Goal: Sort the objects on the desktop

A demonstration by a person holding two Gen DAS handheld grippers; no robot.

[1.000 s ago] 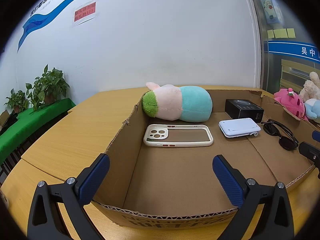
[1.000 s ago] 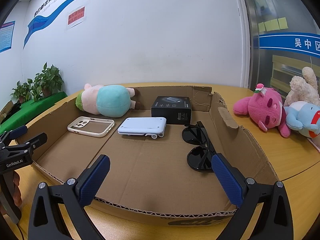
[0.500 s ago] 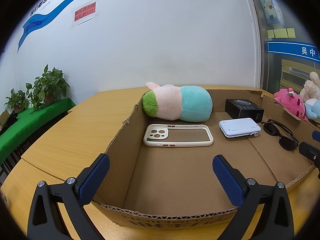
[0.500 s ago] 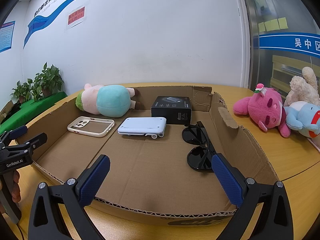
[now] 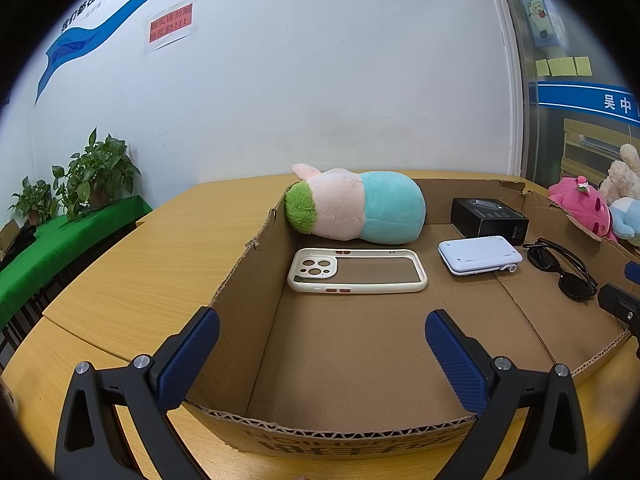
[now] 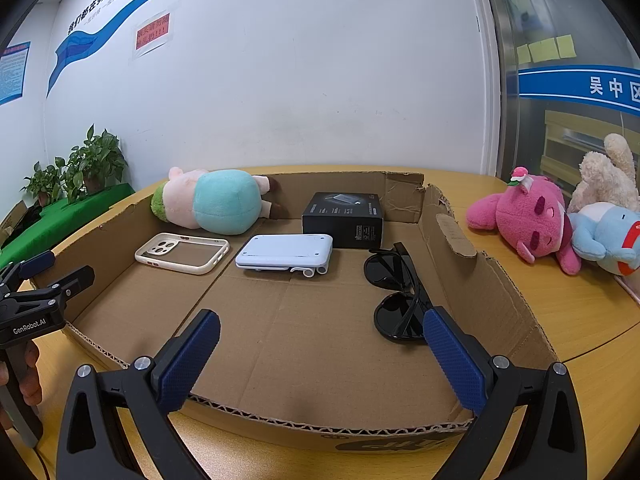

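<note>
A shallow cardboard box (image 5: 352,432) (image 6: 460,236) lies on the wooden table. Inside it are a pink, green and teal plush (image 5: 356,210) (image 6: 212,202), a white phone case (image 5: 356,271) (image 6: 182,253), a white flat device (image 5: 479,255) (image 6: 286,251), a black box (image 5: 489,216) (image 6: 343,219) and black sunglasses (image 5: 560,269) (image 6: 396,292). My left gripper (image 5: 322,354) is open and empty at the box's near left corner. My right gripper (image 6: 322,354) is open and empty over the box's near edge, its right finger beside the sunglasses.
A pink plush (image 6: 528,222), a blue plush (image 6: 608,236) and a cream plush (image 6: 608,174) lie on the table right of the box. Potted plants (image 5: 96,172) stand on a green surface at the left. A white wall is behind the table.
</note>
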